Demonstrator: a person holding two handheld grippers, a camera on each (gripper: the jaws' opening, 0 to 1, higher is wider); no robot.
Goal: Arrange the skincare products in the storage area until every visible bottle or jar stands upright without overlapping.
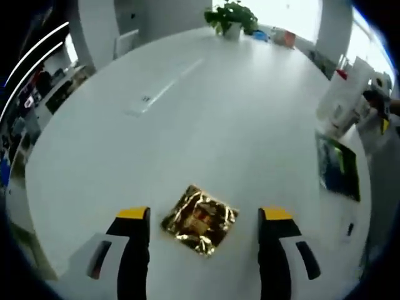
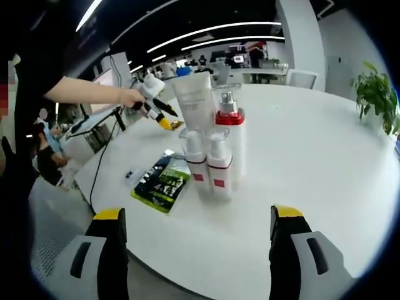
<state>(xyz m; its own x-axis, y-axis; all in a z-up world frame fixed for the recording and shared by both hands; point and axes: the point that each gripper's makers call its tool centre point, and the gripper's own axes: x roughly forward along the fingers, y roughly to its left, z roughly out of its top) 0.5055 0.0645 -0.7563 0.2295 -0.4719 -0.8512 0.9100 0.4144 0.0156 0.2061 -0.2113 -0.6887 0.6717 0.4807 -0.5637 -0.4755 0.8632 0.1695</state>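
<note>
White tabletop [image 2: 325,162], we are holding both grippers spread, left gripper [image 1: 205,215] framing a gold sachet [image 1: 200,219], right gripper [image 2: 199,215] facing upright bottles [image 2: 211,147].

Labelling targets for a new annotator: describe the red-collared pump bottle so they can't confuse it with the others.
On the round white table, find the tight cluster of white skincare containers beside the flat green packet. The red-collared pump bottle stands upright at the back of it, next to the tall white tube and behind two small bottles. It alone has a wide red collar under a clear-capped pump; the small bottles only have red labels.
</note>
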